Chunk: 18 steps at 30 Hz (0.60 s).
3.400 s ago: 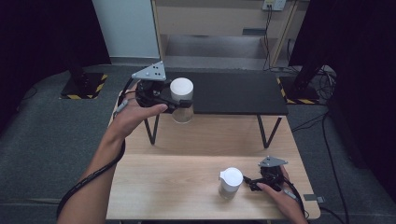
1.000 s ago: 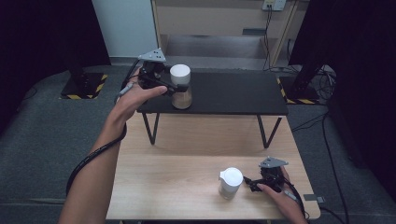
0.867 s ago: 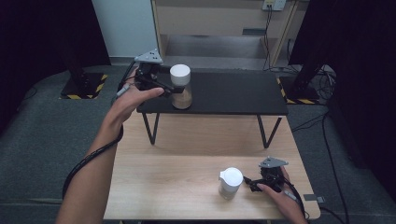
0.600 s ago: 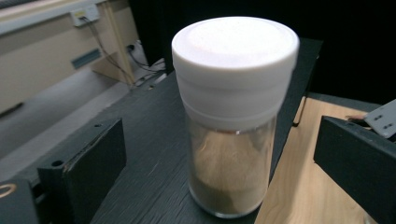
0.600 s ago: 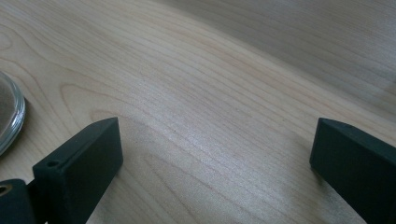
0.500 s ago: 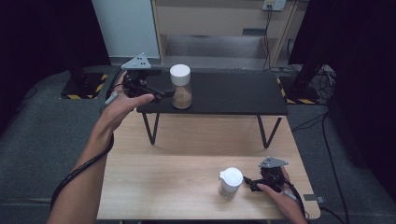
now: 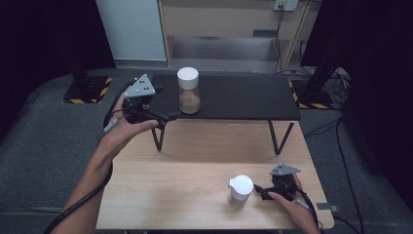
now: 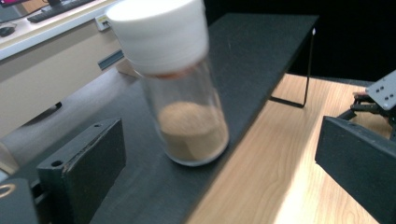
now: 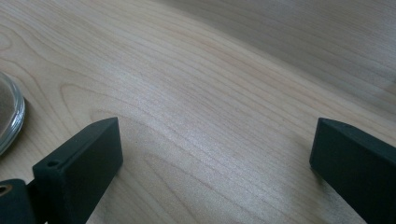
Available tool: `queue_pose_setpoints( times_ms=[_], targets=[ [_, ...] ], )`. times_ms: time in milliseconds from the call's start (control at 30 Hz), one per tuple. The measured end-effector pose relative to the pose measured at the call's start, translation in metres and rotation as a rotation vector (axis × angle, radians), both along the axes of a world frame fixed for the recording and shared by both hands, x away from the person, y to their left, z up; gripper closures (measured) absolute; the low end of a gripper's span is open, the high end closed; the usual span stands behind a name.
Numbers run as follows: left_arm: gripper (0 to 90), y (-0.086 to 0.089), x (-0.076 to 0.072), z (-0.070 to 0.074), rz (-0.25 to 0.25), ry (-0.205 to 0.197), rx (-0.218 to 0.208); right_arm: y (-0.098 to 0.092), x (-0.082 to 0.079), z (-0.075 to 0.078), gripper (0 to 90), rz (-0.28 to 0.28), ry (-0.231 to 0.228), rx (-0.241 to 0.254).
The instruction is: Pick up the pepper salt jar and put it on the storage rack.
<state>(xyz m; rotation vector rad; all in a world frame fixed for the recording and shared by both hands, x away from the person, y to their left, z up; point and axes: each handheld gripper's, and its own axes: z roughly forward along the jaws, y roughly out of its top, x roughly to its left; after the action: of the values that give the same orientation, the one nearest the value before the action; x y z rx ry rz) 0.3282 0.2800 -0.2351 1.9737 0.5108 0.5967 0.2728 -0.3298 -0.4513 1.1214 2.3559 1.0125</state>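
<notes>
High view shows the left gripper [image 7: 165,117] jaws spread, just opened off the glass jar [image 7: 188,92]: rigid, slick, breakable, best gripped mid-body

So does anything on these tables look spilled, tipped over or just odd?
Nothing stands out. The jar on the black shelf stands upright with its white lid on, brown powder settled at the bottom. The second jar stands upright on the wooden table. Both grippers, left and right, are open and hold nothing.
</notes>
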Motion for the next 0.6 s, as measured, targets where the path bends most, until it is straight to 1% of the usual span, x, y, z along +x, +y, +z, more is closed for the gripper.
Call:
queue_pose_setpoints(
  times_ms=[233,300,333,600],
  targets=[
    [1.2,-0.018,-0.022,-0.025,0.008,-0.001,0.065,0.001,-0.002,0.000,3.4,-0.006,0.001,0.000],
    [1.6,-0.023,-0.024,-0.030,0.009,0.009,0.080,0.001,-0.002,0.000,3.4,-0.007,0.001,0.000],
    [1.7,-0.027,-0.026,-0.033,0.009,0.012,0.101,0.001,-0.002,0.000,3.4,-0.007,0.001,0.000],
    [1.9,-0.044,-0.034,-0.056,-0.007,0.037,0.136,0.001,-0.003,0.000,3.4,-0.009,0.000,0.001]
  ],
)
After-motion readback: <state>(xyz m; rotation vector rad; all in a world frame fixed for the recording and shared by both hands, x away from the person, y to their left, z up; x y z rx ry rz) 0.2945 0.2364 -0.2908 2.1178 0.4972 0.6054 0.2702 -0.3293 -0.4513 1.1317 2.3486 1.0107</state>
